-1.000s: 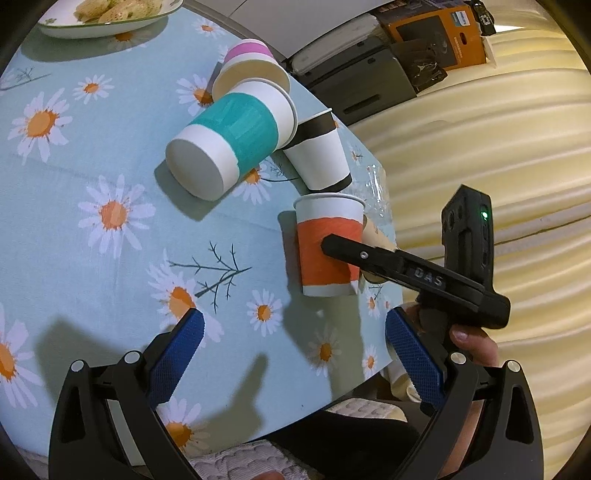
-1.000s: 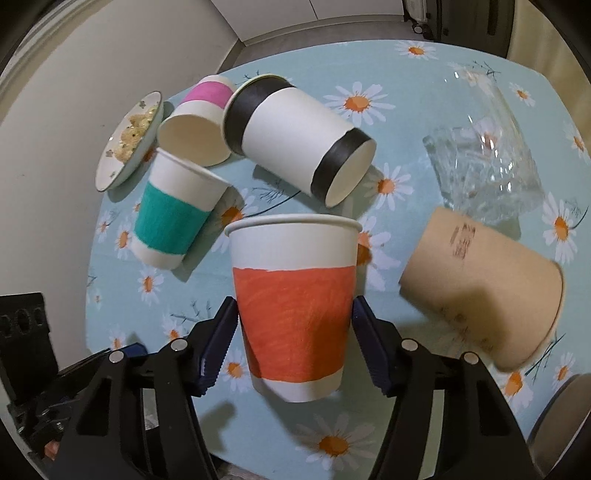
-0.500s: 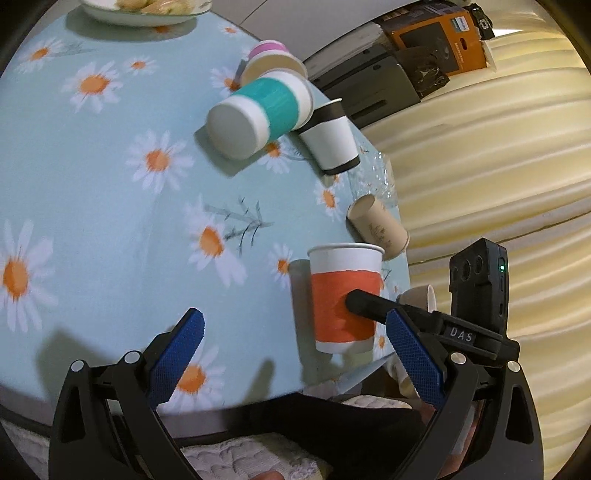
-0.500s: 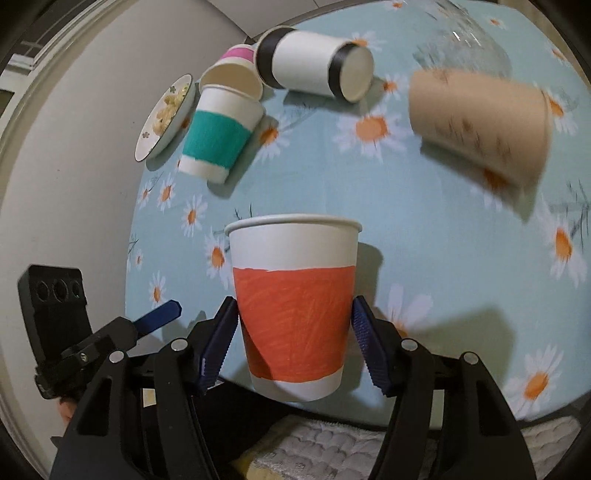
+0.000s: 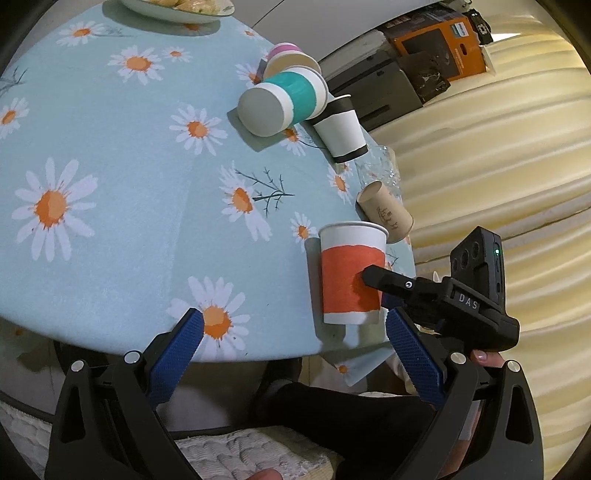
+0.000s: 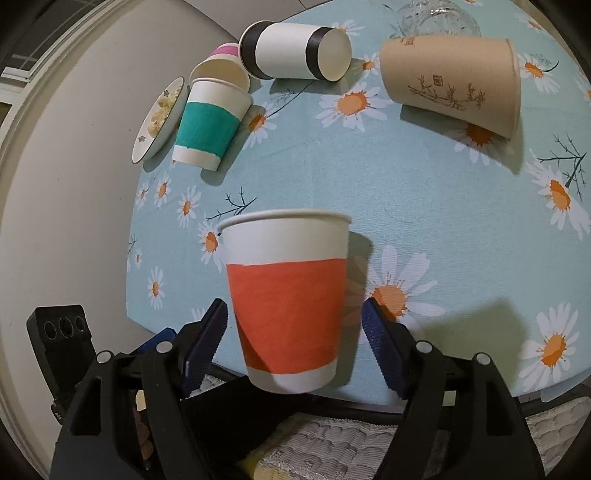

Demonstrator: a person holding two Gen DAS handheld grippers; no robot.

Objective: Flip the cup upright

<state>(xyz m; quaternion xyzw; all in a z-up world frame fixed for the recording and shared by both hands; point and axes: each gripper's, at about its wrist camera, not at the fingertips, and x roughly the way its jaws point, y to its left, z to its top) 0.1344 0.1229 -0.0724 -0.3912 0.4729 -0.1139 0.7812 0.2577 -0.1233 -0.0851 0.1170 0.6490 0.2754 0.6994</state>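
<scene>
A white paper cup with an orange band (image 6: 286, 306) stands upright near the table's front edge; it also shows in the left wrist view (image 5: 351, 277). My right gripper (image 6: 295, 347) is open around it, with a gap between each blue pad and the cup wall. My left gripper (image 5: 295, 354) is open and empty, off the table's front edge, left of the cup.
Further back on the daisy tablecloth (image 6: 424, 192) lie a brown cup (image 6: 450, 81), a black-banded cup (image 6: 295, 51), a teal-banded cup (image 6: 208, 125) and a pink cup (image 6: 221, 61) on their sides, with a glass (image 6: 432, 14) and a plate of snacks (image 6: 159, 118).
The right gripper brought the orange cup toward the table's front edge and set it down upright. Its jaws have opened off the cup. The left gripper drew back.
</scene>
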